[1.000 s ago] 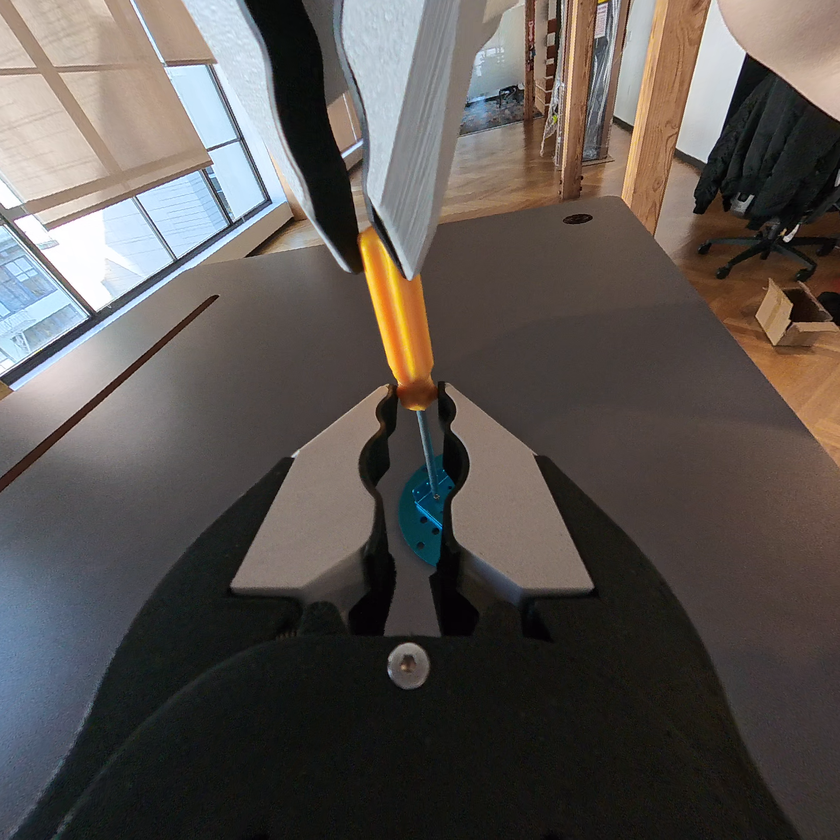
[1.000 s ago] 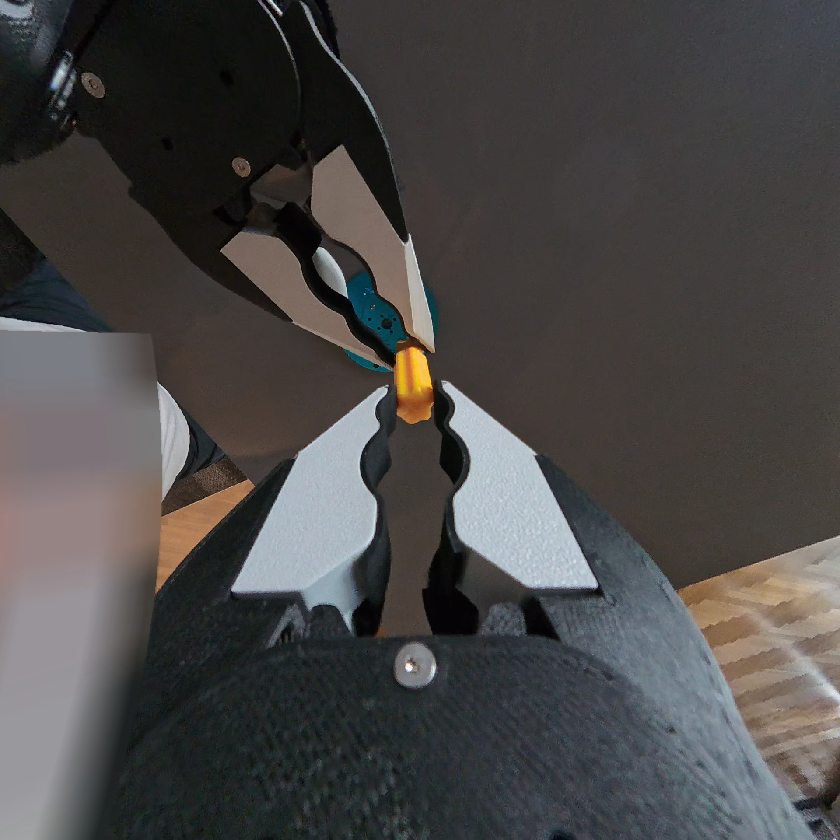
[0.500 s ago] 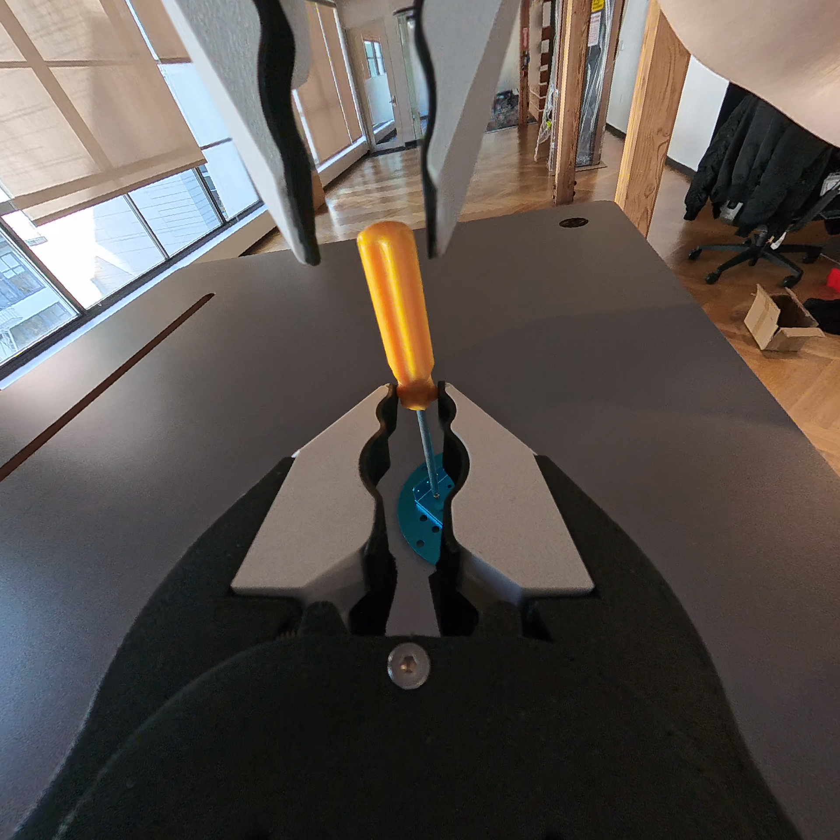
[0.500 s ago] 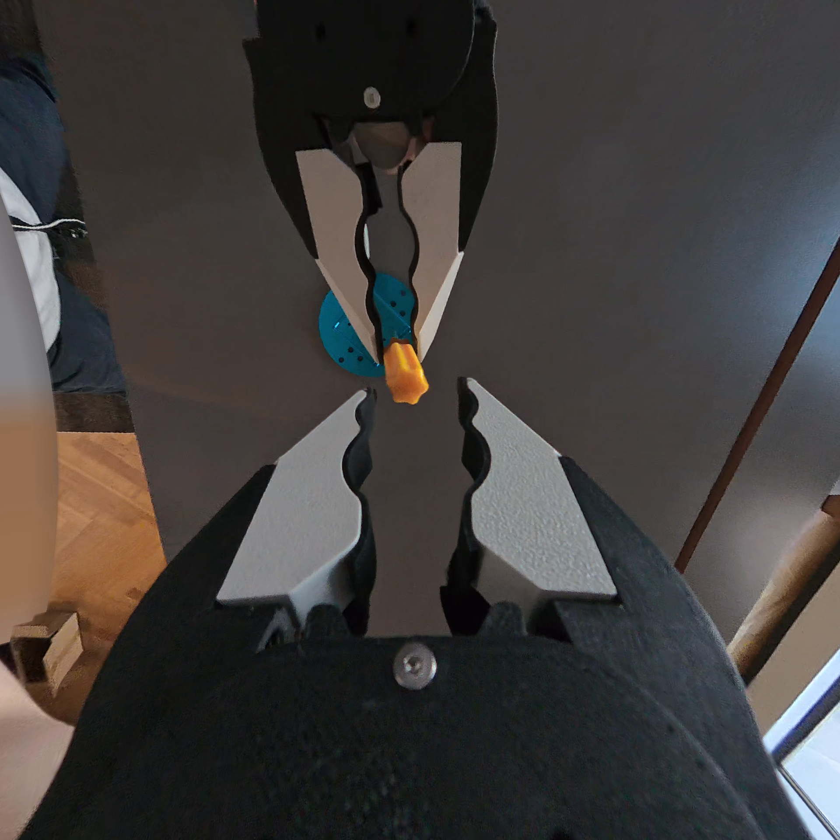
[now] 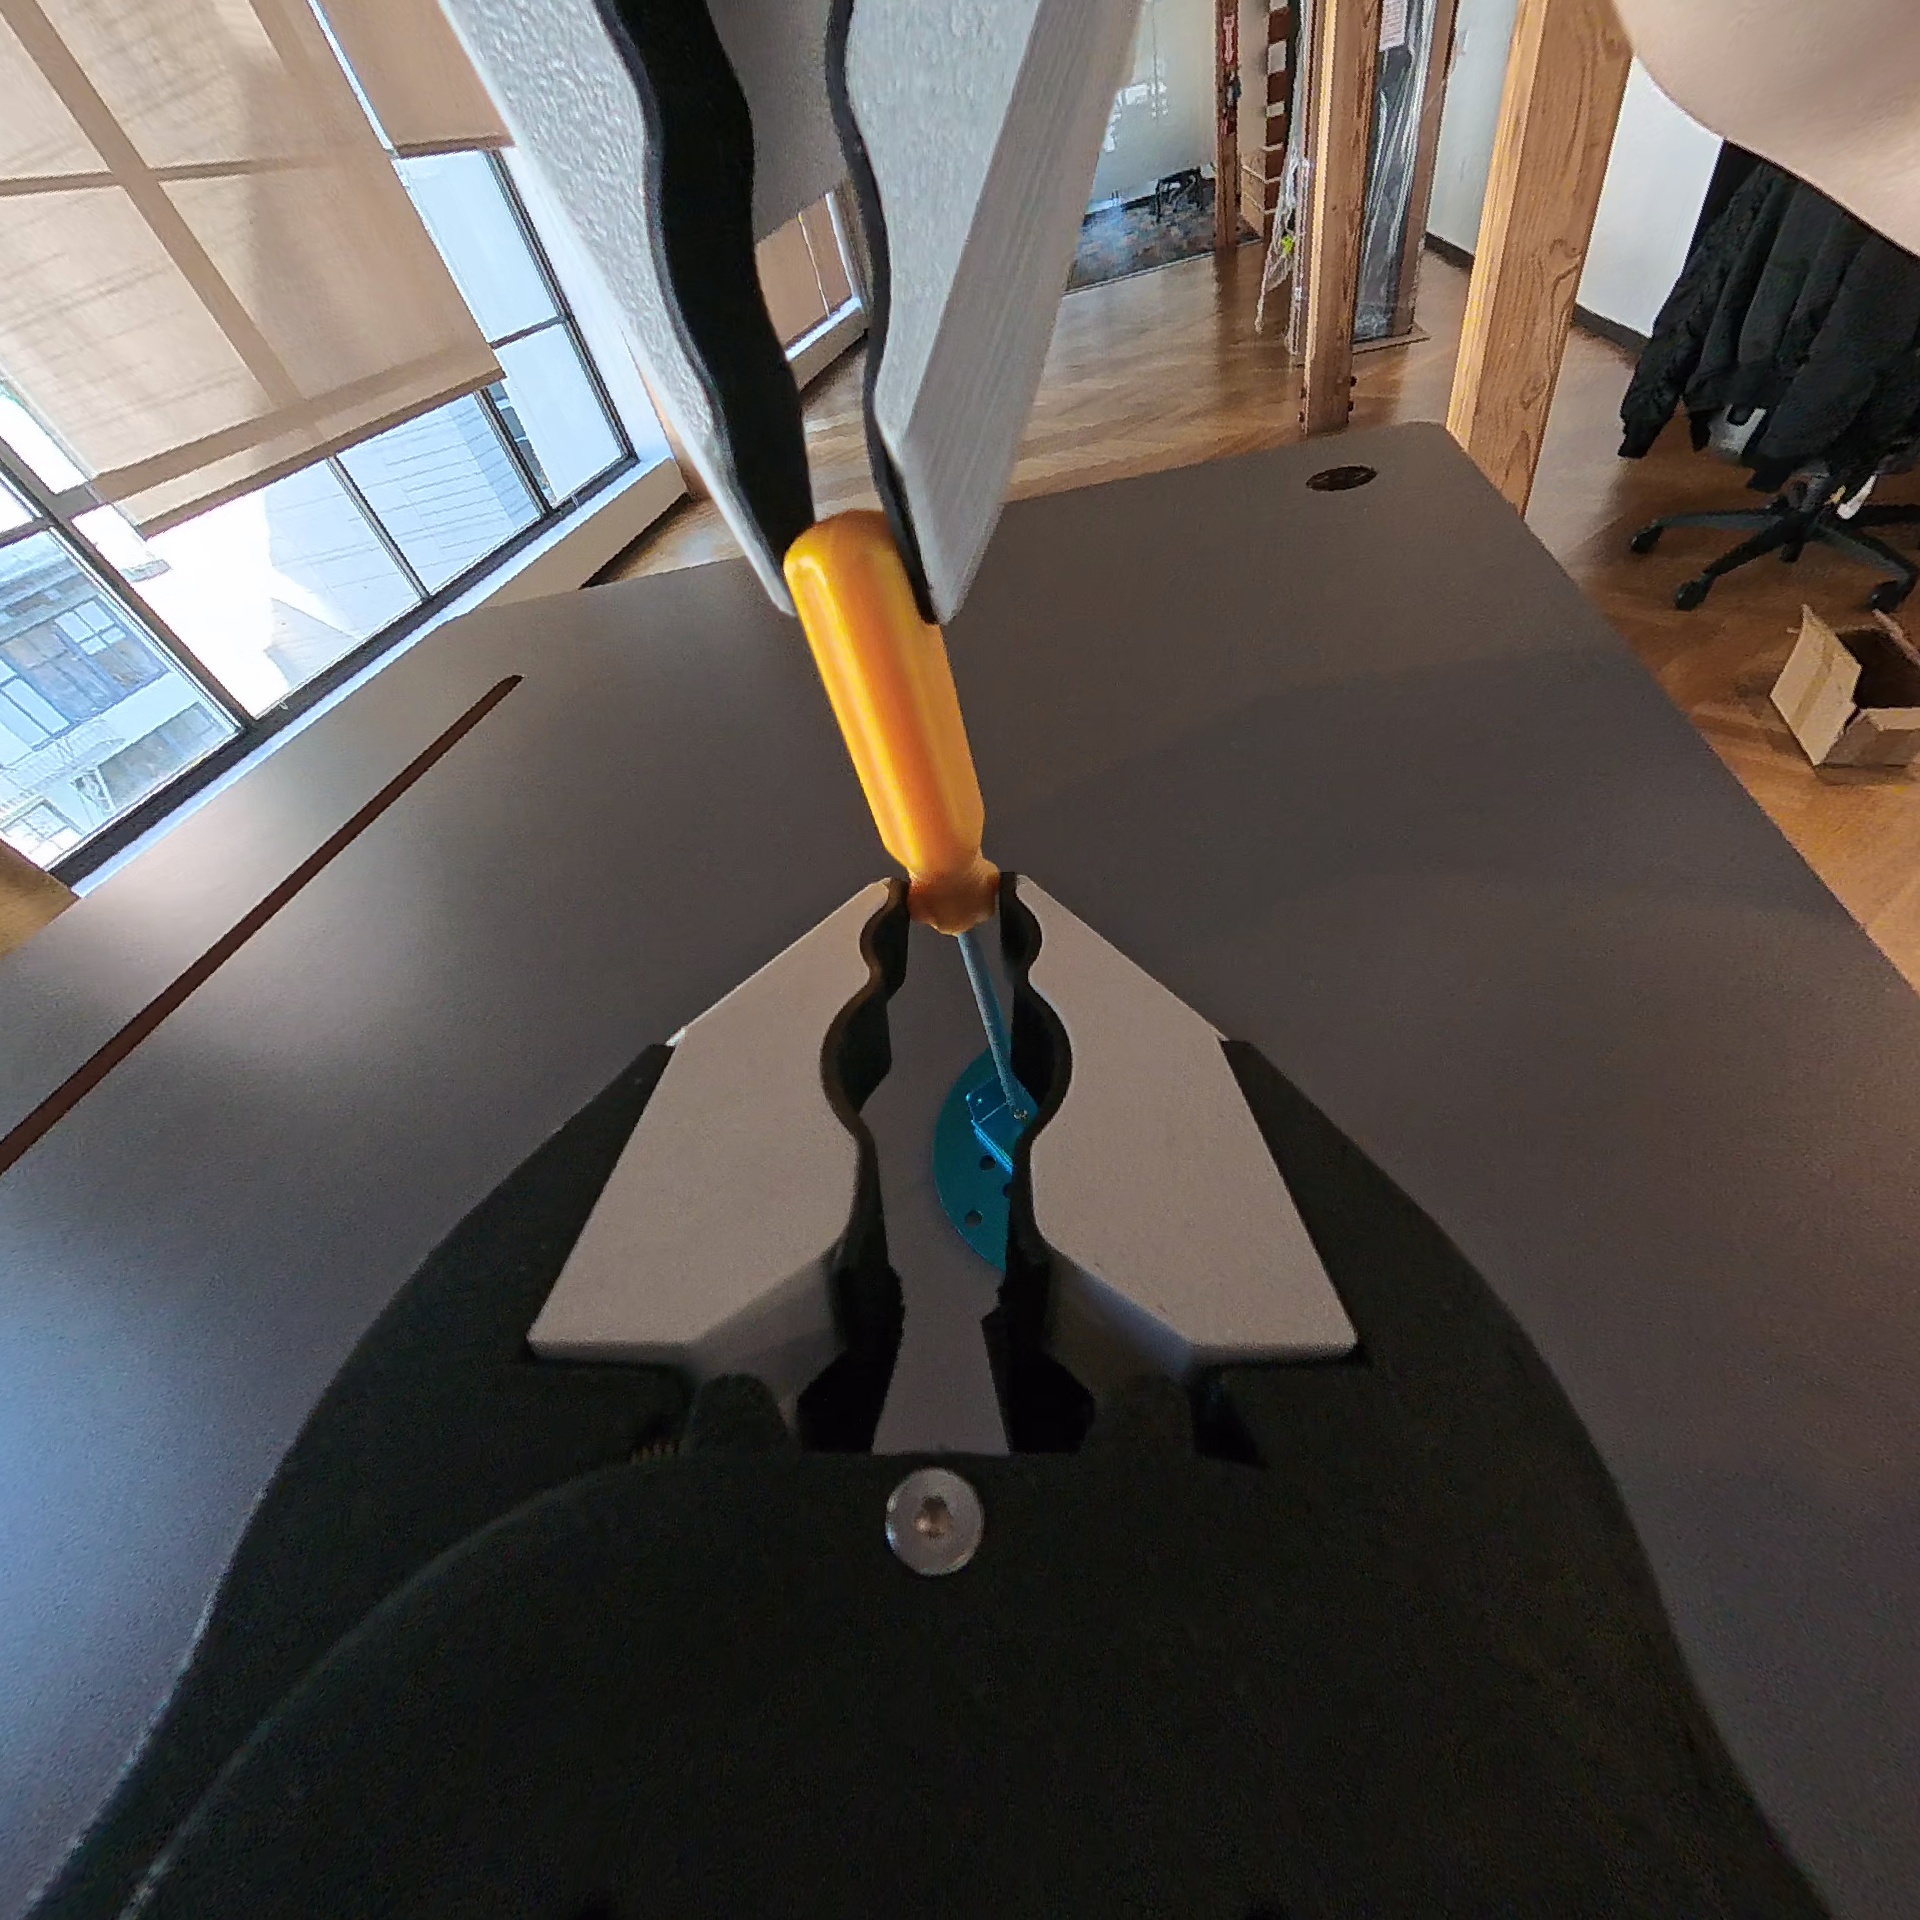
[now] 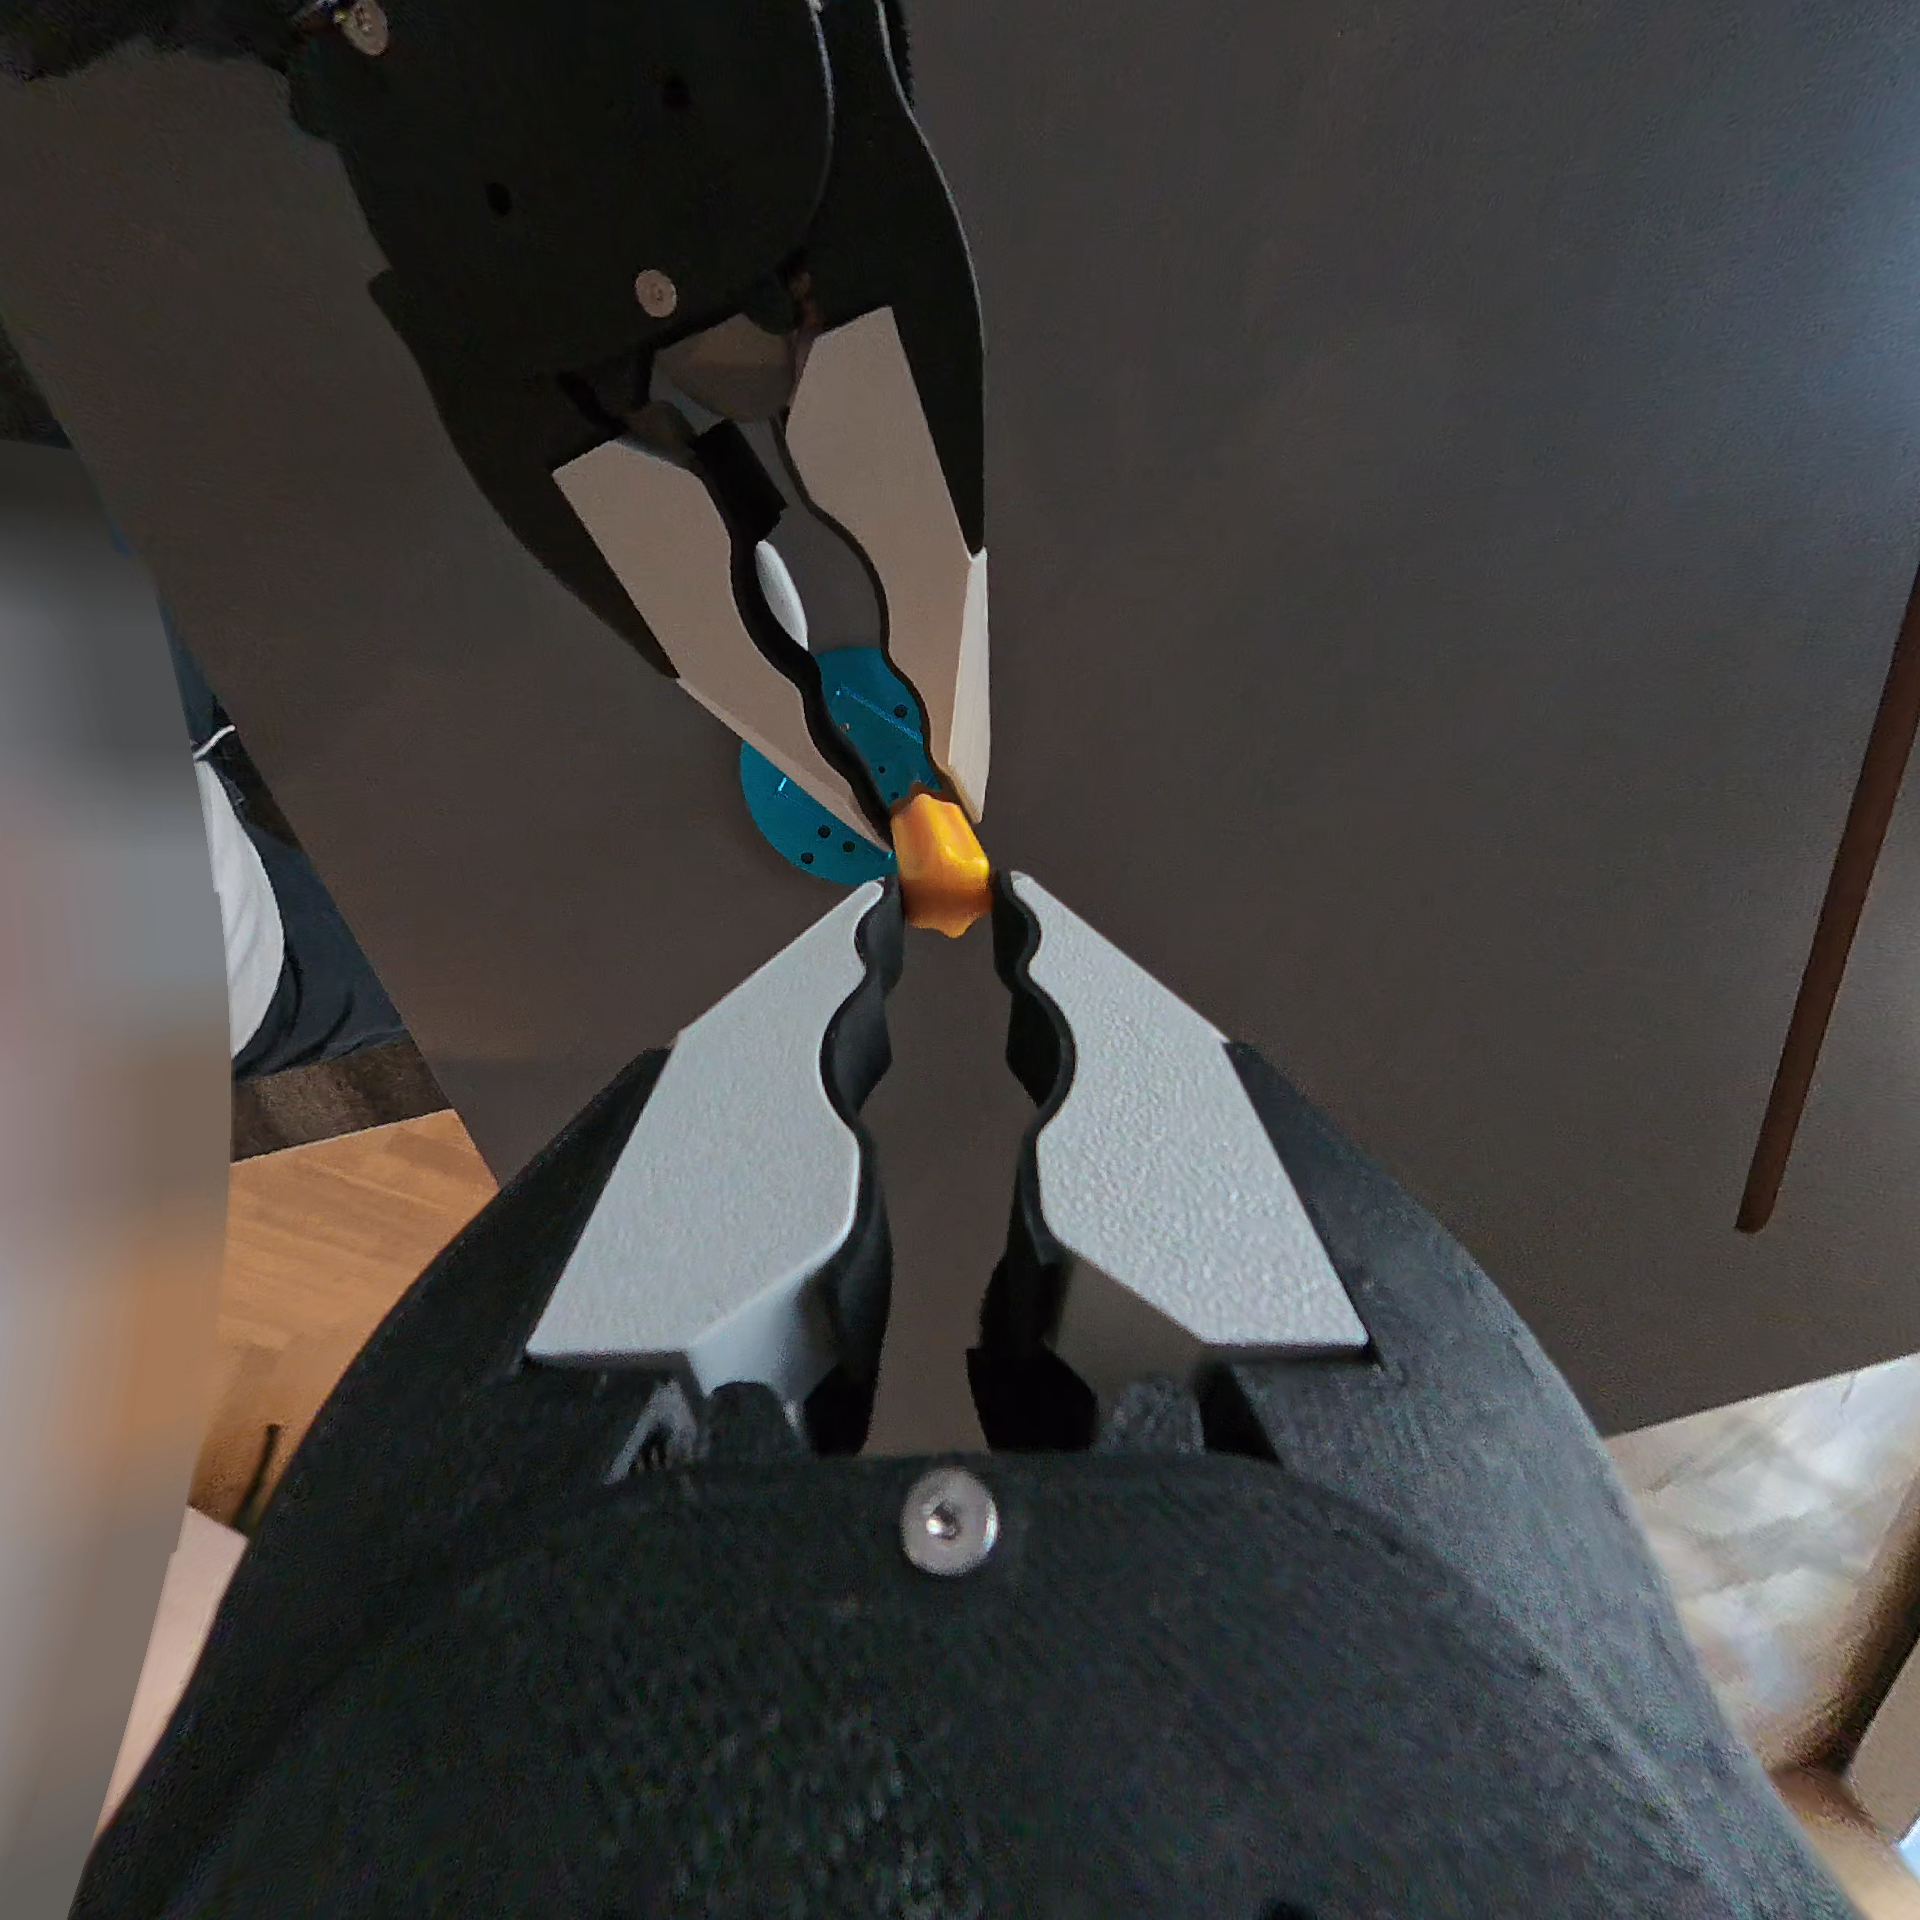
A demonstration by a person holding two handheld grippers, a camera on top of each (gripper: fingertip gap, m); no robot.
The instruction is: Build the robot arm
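While upright on the blue disc [image 5: 971,1174], orange screwdriver [image 5: 894,717] between both grippers' closed jaws, top and collar.

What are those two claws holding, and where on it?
Both hold the orange screwdriver: the left gripper at the handle's lower collar, the right gripper at its top end.

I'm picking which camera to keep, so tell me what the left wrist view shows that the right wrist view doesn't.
Only the left wrist view shows the screwdriver's thin metal shaft reaching down to a small blue bracket, plus windows, wooden posts and a cardboard box.

Only the right wrist view shows the blue disc as mostly whole, and a person's sleeve at the table edge.

Both show the orange screwdriver handle, the left tongs shut on its lower end, the right tongs shut on its top end, and the dark table.
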